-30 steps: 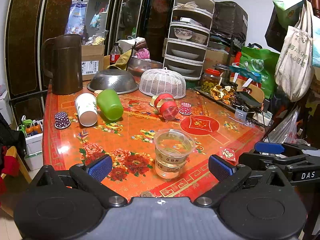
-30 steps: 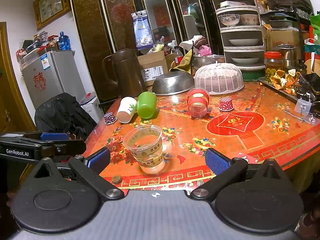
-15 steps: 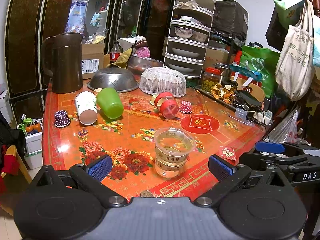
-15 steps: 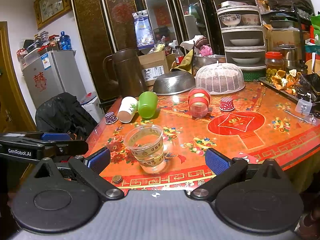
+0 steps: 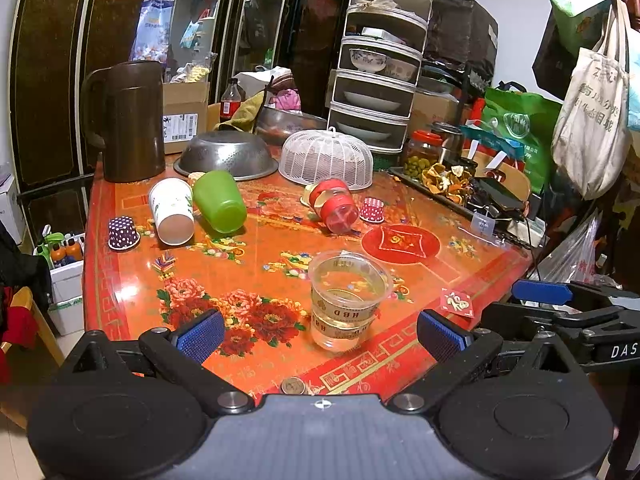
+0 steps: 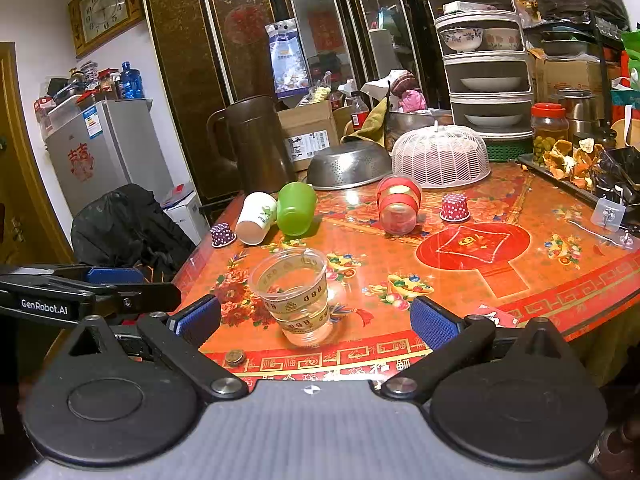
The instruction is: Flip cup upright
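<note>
Already one clear cup (image 5: pixel 347 300) stands upright near the desk (image 5: pixel 280 248) edge. Several cups (image 5: pixel 218 202) lie tipped behind; both jaws gape wide, empty.

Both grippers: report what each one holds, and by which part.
Nothing is held. The left gripper and right gripper are both open; the upright clear cup stands untouched on the table.

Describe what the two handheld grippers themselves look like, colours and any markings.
Both are matte black plastic with round housings, silver pivot screws and ridged blue finger pads. The left gripper reads "GenRobot.AI" in white on its side; the right gripper shows white letters "DAS". No cables or sleeves are visible.
</note>
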### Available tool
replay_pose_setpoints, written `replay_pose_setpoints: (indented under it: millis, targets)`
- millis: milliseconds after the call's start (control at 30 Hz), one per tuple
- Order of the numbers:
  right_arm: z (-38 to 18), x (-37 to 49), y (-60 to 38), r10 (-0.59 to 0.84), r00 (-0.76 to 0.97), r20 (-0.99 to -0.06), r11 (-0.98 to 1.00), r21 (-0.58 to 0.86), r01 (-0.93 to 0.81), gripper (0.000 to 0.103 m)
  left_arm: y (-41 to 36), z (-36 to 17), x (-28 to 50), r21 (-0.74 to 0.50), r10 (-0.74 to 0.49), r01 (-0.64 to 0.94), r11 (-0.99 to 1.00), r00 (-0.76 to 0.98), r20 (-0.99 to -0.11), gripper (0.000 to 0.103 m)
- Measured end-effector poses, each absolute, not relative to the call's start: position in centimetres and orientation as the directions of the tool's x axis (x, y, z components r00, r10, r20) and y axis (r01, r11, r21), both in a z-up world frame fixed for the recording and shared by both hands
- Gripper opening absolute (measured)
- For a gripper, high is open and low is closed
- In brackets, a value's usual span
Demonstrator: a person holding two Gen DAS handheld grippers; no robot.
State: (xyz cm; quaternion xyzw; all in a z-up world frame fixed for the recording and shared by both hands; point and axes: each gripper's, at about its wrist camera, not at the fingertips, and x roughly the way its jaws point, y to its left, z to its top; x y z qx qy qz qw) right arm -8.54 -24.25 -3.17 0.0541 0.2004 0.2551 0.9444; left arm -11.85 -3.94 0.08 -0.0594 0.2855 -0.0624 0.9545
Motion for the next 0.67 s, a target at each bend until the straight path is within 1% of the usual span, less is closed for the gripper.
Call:
replay_pose_setpoints:
  millis: [467,567,667]
  targets:
    - [-3.29,-8.6,-24.1,0.503,0.788,-0.354,0.864,0.203,-0.461,0.102,-3.9,0.03,-11.64,-0.146,-0.157,0.091,0.985,0.827,-0.539,0.103]
    - [-3.29,-8.6,-24.11,0.503,0.789,-0.353,0.864,0.203,-0.46,0.102,-4.11,0.11,-11.74,-0.119,-0.128,0.077,0.99,0.837,-0.532,0.103]
    - [-3.49,-8.63,-23.95,0.503,0.789,-0.353,0.864,0.203,-0.46,0.102,-4.22,0.17,-11.74,-0.115,-0.128,0.078,0.99,0.838,-0.531,0.103]
